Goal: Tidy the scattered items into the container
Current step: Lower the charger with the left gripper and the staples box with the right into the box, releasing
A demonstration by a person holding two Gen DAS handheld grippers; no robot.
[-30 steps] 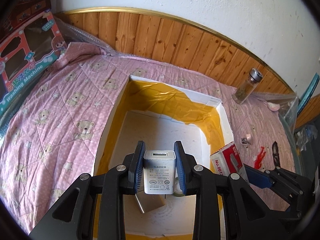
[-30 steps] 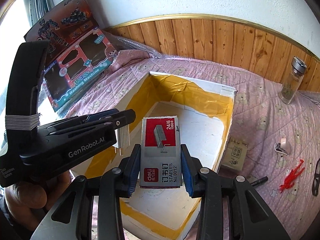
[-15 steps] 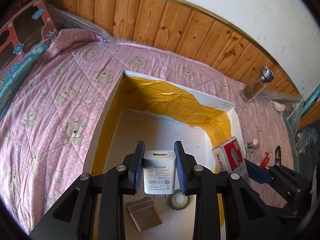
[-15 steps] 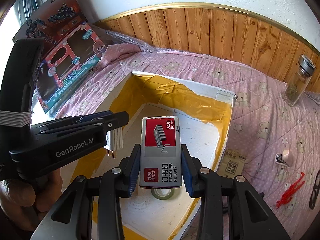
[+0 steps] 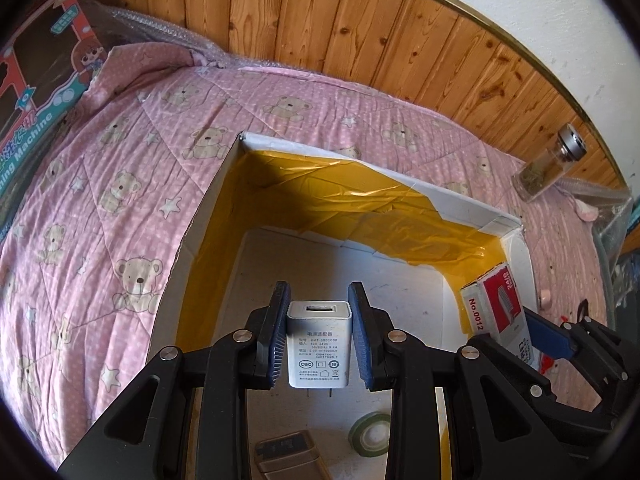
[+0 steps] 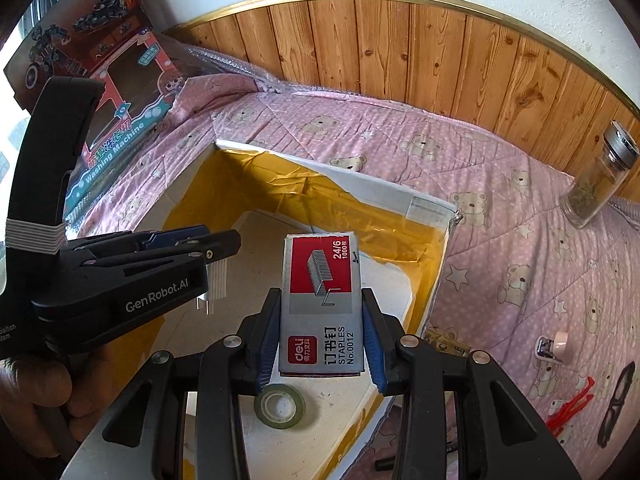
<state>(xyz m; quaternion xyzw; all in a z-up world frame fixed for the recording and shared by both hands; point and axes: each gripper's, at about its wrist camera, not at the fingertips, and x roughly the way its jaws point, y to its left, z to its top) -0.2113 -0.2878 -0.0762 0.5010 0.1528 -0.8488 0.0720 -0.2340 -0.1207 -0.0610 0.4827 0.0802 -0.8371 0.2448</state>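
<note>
My left gripper (image 5: 319, 338) is shut on a white USB charger (image 5: 319, 344), held over the open cardboard box (image 5: 208, 216) lined with yellow tape. In the right wrist view my right gripper (image 6: 321, 338) is shut on a red and grey staples box (image 6: 322, 300), also above the cardboard box (image 6: 384, 190). The staples box (image 5: 500, 312) appears at the right of the left wrist view, and the left gripper (image 6: 218, 258) with the charger (image 6: 218, 280) shows at the left of the right wrist view. On the box floor lie a tape roll (image 6: 280, 400) and a small tan case (image 5: 288, 456).
The box rests on a pink bear-print quilt (image 5: 120, 184) against a wooden headboard (image 5: 340, 32). A glass jar (image 6: 596, 184), a nail clipper (image 6: 550, 348), a red clip (image 6: 572, 404), black glasses (image 6: 618, 404) and a small paper packet (image 6: 446, 344) lie to the right. Toy cartons (image 6: 116, 92) lean at the left.
Both grippers have moved forward and down over the box, each still holding its item. The tape roll and tan case on the box floor have come into view beneath them.
</note>
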